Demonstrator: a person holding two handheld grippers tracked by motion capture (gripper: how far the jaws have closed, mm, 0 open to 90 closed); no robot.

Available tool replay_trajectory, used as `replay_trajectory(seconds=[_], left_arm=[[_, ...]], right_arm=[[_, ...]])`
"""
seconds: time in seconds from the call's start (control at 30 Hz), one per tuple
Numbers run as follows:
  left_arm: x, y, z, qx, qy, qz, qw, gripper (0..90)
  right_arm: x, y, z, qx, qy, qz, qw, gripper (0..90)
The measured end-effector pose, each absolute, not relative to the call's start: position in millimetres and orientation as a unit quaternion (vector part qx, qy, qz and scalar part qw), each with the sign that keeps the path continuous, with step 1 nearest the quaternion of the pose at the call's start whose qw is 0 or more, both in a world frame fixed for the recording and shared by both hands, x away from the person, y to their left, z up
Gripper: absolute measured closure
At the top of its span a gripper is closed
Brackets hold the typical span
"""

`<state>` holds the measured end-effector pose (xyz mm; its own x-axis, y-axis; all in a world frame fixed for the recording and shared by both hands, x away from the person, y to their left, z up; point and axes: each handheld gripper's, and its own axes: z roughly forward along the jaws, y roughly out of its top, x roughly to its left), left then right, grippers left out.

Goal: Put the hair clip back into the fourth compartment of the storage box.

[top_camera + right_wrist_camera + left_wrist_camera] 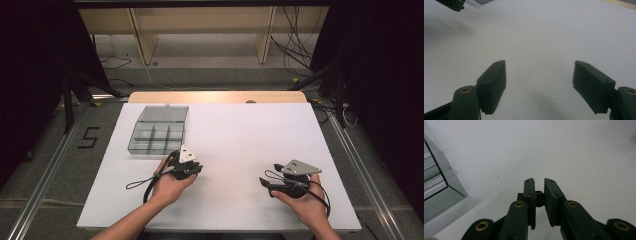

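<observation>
A clear plastic compartment box [157,131] with its lid open stands at the left back of the white table [235,130]; its wall shows at the left of the left gripper view [439,187]. Just in front of the box, my left gripper [196,169] [539,182] is shut on a small black ridged part [539,195], which looks like a screw. My right gripper [265,183] [540,68] is held low over the table at the front right. It is open, with bare white surface between its jaws.
The white sheet ends in a wooden strip [215,96] at the back. Beyond it are the floor, cables and a wooden frame [200,25]. The left gripper's tip [451,3] shows at the top left of the right gripper view.
</observation>
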<state>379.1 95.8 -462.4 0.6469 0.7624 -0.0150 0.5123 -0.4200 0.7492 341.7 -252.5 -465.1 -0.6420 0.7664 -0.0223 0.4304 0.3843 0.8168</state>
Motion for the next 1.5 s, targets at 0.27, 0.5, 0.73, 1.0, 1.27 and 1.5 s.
replay_trajectory(seconds=[0.27, 0.5, 0.73, 1.0, 1.27, 1.5], left_arm=[[381.2, 99.9, -459.9, 0.824, 0.387, 0.171, 0.376, 79.6], [382.2, 102.9, -458.6, 0.821, 0.389, 0.173, 0.379, 79.6], [384.0, 107.1, -456.3, 0.819, 0.392, 0.176, 0.38, 79.6], [385.4, 111.9, -454.6, 0.816, 0.397, 0.179, 0.381, 79.6], [387.2, 116.6, -453.6, 0.815, 0.398, 0.184, 0.379, 79.6], [388.6, 119.7, -453.3, 0.813, 0.4, 0.188, 0.378, 79.6]], right_arm=[[341.6, -252.3, -465.2, 0.37, 0.806, 0.415, 0.201, 27.7], [341.7, -252.6, -465.2, 0.37, 0.805, 0.417, 0.201, 27.7], [341.6, -252.2, -465.0, 0.371, 0.803, 0.421, 0.197, 27.7], [341.6, -251.9, -465.3, 0.371, 0.804, 0.421, 0.198, 27.7], [341.7, -251.9, -465.4, 0.371, 0.804, 0.421, 0.198, 27.7], [341.7, -251.7, -465.6, 0.37, 0.805, 0.421, 0.197, 27.7]])
